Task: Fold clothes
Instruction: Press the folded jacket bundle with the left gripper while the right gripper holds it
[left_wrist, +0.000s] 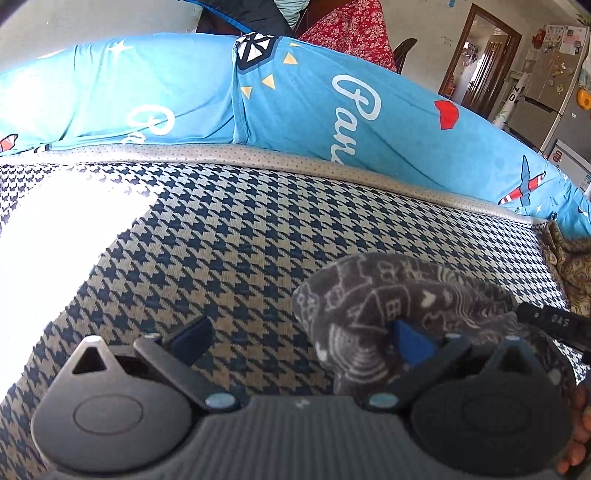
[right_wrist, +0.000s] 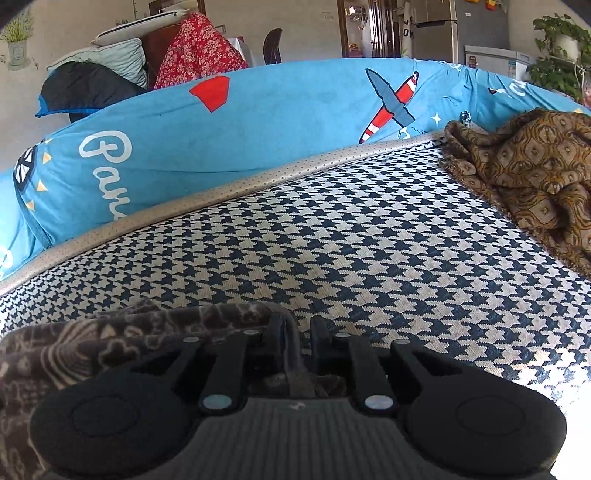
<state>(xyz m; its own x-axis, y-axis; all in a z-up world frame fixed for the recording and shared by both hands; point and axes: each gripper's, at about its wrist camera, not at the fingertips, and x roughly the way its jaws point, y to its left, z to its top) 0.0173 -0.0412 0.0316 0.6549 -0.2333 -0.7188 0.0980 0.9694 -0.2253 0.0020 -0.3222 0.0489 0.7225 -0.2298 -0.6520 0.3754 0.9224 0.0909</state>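
Pinching grey patterned garment (right_wrist: 74, 354) edge, right hand-held gripper (right_wrist: 297, 336) narrow; left hand-held gripper (left_wrist: 299, 338) wide, garment against its right finger

Garment (left_wrist: 388, 302) on cushion (left_wrist: 229, 251), bolster (left_wrist: 295, 107) behind

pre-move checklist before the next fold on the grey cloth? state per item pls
1. Right tongs clamped on grey patterned cloth: ok.
2. Left tongs gripping: not ok, jaws wide open; cloth lies only against one blue pad.
3. Cloth flat: not ok, bunched.
4. Houndstooth surface ahead free: ok.
5. Brown patterned fabric clear of the fold area: ok, off at the edge.
6. Cloth's full extent: cannot tell.
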